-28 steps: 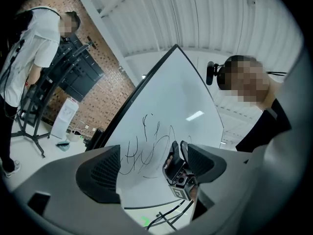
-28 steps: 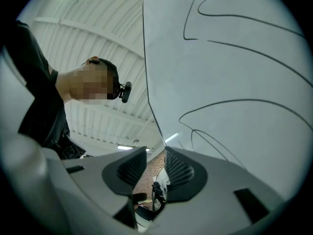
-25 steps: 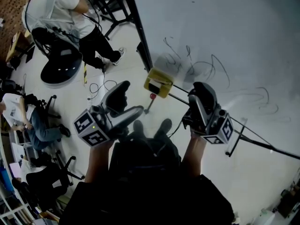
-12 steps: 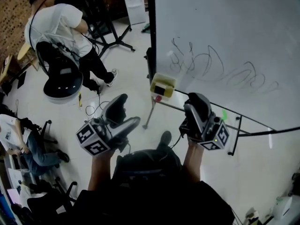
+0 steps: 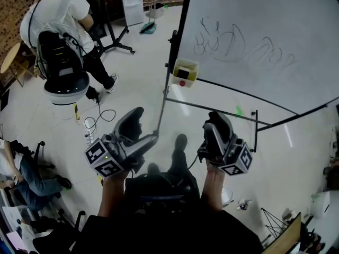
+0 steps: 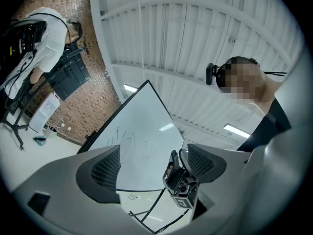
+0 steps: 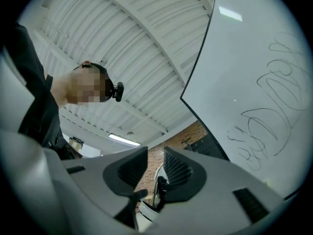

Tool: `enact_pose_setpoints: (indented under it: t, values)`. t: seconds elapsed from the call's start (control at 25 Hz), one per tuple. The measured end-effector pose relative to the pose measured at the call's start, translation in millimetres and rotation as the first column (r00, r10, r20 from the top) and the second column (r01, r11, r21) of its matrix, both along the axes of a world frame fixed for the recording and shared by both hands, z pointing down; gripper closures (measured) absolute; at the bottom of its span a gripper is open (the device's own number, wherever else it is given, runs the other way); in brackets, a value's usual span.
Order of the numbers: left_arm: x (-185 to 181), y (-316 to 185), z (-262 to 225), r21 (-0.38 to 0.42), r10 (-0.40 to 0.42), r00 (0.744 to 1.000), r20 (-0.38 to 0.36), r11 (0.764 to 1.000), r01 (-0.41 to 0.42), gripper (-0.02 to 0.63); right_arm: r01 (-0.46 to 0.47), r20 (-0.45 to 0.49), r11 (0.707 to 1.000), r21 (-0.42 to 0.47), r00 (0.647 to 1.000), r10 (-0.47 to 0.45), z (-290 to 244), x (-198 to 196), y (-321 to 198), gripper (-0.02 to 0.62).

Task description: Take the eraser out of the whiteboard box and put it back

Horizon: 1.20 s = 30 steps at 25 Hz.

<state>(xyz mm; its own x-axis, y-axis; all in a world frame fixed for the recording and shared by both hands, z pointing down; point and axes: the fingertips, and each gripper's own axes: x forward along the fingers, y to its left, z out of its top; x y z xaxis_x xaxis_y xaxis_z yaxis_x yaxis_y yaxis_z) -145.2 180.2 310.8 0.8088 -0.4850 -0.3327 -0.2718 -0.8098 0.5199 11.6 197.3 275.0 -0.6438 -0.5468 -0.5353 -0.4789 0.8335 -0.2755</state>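
- Head view, upper centre: yellow whiteboard box fixed at the lower left corner of the whiteboard. Dark block inside, probably the eraser, not yet taken out. Too small to read its long axis.
- Same view, lower middle: left gripper and right gripper side by side, both aimed up-frame and well apart from the box. Box up-frame and between the two, seemingly a shade nearer the right one.
- Left gripper view: fingers released wide, nothing between them. Only the whiteboard and the right gripper beyond; no box in sight.
- Right gripper view: fingers just narrowed to a slim gap, gripping nothing. Whiteboard at the right of the frame; no box in sight.
- Likely next: a reach up-frame to the box's open top before any grasp.
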Motion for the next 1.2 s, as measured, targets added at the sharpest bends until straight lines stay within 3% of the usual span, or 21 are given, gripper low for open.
enact_pose_setpoints:
  t: [0.24, 0.52, 0.76, 1.2]
  values:
    - [-21.4, 34.7, -6.8, 0.015, 0.061, 0.994, -0.086, 0.998, -0.06, 0.178, -0.093, -0.023, 0.995, -0.023, 0.995, 0.092, -21.5, -5.1, 42.1, 0.485]
    - [-37.4, 48.4, -15.9, 0.054, 0.043, 0.981, -0.19, 0.998, -0.033, 0.178, -0.098, -0.089, 0.995, -0.001, 0.991, 0.098, -48.0, -21.0, 61.0, 0.485]
    - [-31.3, 67.0, -19.6, 0.059, 0.028, 0.985, -0.172, 0.998, -0.018, 0.178, -0.035, -0.077, 0.999, 0.003, 0.996, 0.035, -47.6, -29.5, 76.5, 0.485]
    - [16.2, 128.6, -29.3, 0.07, 0.031, 0.993, -0.111, 0.997, -0.023, 0.178, -0.019, -0.015, 1.0, -0.001, 1.0, 0.019, -44.4, 17.7, 135.6, 0.485]
